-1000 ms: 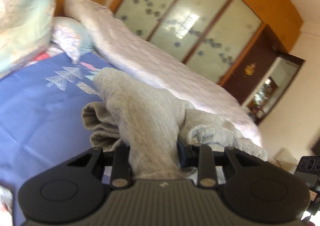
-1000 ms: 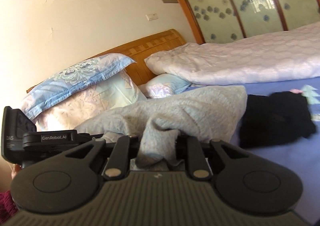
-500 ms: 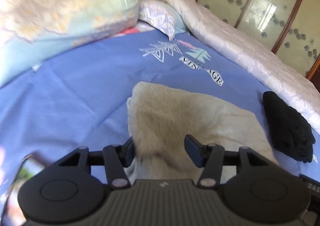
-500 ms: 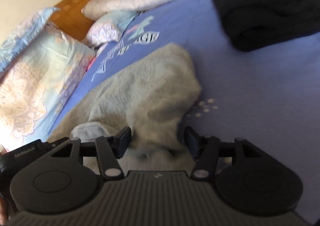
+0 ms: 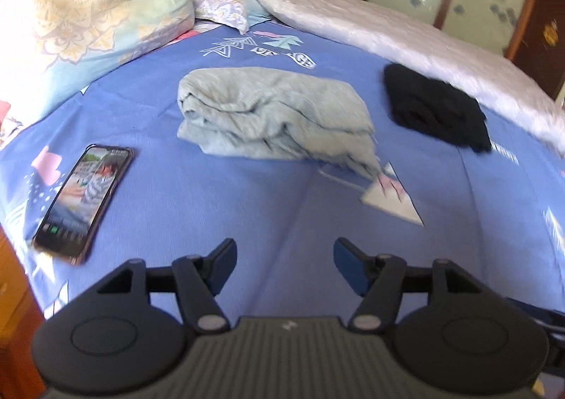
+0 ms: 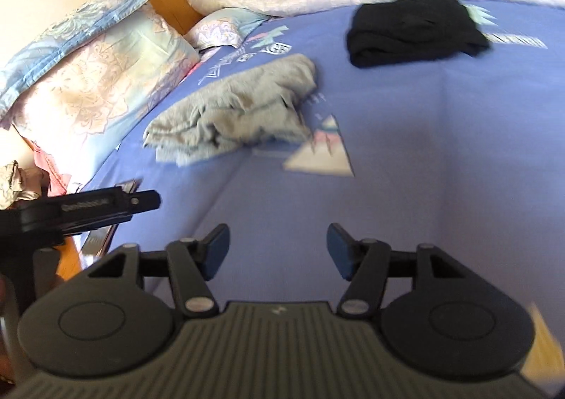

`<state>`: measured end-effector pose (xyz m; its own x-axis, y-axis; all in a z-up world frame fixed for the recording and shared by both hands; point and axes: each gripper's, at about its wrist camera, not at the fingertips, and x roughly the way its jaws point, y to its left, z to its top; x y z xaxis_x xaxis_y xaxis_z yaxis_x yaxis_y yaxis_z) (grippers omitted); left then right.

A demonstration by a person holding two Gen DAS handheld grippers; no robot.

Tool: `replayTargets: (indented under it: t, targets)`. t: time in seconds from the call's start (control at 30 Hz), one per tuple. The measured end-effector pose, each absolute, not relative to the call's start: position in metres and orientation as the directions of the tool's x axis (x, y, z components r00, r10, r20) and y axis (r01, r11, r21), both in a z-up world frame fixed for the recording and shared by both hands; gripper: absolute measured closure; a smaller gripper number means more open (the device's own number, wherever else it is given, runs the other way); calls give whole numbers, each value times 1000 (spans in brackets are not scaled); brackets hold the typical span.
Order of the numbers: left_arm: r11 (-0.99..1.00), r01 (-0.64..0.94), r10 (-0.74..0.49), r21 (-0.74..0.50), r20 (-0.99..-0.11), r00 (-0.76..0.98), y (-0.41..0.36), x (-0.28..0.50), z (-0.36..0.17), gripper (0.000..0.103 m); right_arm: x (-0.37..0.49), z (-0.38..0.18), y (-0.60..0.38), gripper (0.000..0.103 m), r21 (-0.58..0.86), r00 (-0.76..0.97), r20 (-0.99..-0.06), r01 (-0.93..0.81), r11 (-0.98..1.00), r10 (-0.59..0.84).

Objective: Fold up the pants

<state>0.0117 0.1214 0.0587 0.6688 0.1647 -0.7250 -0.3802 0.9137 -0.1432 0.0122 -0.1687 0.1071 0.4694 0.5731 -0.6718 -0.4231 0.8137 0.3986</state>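
The grey pants (image 5: 272, 116) lie folded in a thick bundle on the blue bedsheet (image 5: 247, 215). They also show in the right wrist view (image 6: 236, 109), ahead and to the left. My left gripper (image 5: 284, 266) is open and empty, held back from the bundle over bare sheet. My right gripper (image 6: 277, 252) is open and empty too, well short of the pants. The body of the left gripper (image 6: 70, 211) shows at the left edge of the right wrist view.
A folded black garment (image 5: 434, 109) lies right of the pants, also in the right wrist view (image 6: 413, 31). A phone (image 5: 84, 197) lies at the left near the bed edge. Pillows (image 5: 88, 6) and a white quilt (image 5: 388, 28) line the far side.
Both grippers have let go of the grey pants, opened wide and pulled back. The pants now lie folded on the sheet.
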Motion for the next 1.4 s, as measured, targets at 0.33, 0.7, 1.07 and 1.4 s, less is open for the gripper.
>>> replayTargets:
  t: [0.33,0.7,1.07,1.4]
  targets:
    - [924,-381,267,-26,-671,692,70,-47,77,15,-39,111,-200,20,434,487,-670,-356,827,561]
    - [921,-389,309,-10,-588,748,71,-67,79,0,-55,111,-171,4,348,497,-677,-434,831,542]
    - [909,-406,382,97,-587,714,68,-60,69,0,-51,99,-161,2,360,484,-698,-400,843,528]
    - [872,-459,469,171,-560,683,65,-59,69,0,-49,94,-160,1,378,471,-701,-392,839,536]
